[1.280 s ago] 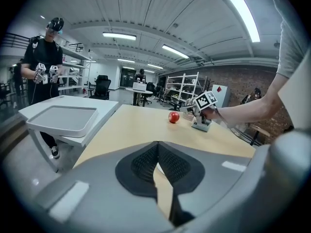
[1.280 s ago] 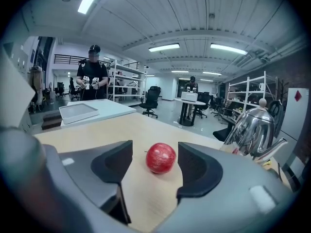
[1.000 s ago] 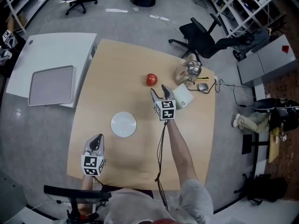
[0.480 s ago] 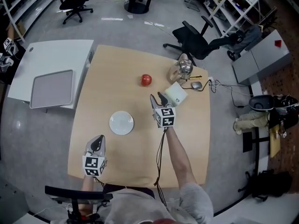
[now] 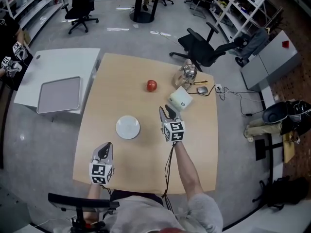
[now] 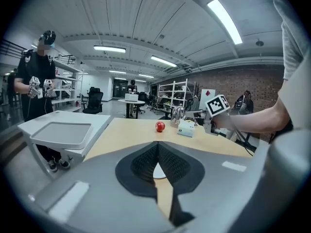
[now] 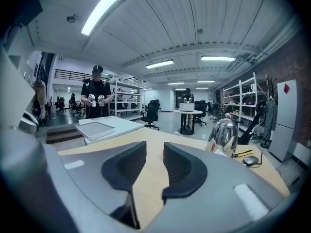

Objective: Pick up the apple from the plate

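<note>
The red apple (image 5: 151,85) lies on the bare tan table (image 5: 146,169), well beyond the empty white plate (image 5: 128,127). My right gripper (image 5: 166,111) hovers right of the plate and short of the apple; its jaws are closing, a narrow gap is left, and nothing is between them (image 7: 154,152). My left gripper (image 5: 103,150) hangs near the table's front edge, shut and empty (image 6: 157,147). In the left gripper view the apple (image 6: 160,126) sits far ahead, and a sliver of the plate (image 6: 158,171) shows behind the jaws.
A white box (image 5: 180,100) and a steel kettle (image 5: 187,73) stand right of the apple, with a mouse (image 5: 202,89) beyond. A white side table (image 5: 53,64) with a grey tray (image 5: 59,95) adjoins the left edge. Office chairs (image 5: 204,45) stand behind; a person (image 7: 97,98) stands far off.
Both grippers have drawn back toward the front of the table, the right one away from the apple. The right jaws have narrowed. The apple and plate have not moved.
</note>
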A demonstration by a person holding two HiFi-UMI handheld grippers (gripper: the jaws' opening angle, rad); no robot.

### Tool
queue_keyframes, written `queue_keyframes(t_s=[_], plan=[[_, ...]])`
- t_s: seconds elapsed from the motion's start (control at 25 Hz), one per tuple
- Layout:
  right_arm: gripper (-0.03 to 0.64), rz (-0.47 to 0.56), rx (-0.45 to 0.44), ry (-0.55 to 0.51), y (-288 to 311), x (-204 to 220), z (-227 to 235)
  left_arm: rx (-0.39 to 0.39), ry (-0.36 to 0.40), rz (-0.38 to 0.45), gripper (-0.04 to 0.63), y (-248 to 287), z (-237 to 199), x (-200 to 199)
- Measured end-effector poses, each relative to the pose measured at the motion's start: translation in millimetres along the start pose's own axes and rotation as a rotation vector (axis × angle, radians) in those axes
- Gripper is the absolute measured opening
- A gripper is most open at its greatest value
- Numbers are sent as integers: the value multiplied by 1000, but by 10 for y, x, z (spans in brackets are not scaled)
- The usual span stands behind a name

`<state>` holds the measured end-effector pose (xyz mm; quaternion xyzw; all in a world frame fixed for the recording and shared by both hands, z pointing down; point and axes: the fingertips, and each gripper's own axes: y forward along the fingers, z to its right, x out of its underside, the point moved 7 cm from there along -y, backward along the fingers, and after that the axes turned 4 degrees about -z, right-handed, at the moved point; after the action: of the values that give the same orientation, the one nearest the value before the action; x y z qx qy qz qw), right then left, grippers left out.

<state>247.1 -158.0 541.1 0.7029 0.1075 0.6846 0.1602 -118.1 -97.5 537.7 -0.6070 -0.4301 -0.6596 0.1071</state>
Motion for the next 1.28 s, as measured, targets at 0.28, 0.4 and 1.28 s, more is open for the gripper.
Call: queue_keyframes(t_s=[0.28, 0.4, 1.28], plan=[[94, 41, -6, 27, -262, 39, -164, 12, 19, 23, 20, -52, 89, -21], [89, 52, -9, 29, -342, 78, -250, 15, 27, 35, 20, -65, 95, -21], [9, 110, 45, 93, -1463, 330, -538, 44, 72, 100, 20, -429, 530, -121]])
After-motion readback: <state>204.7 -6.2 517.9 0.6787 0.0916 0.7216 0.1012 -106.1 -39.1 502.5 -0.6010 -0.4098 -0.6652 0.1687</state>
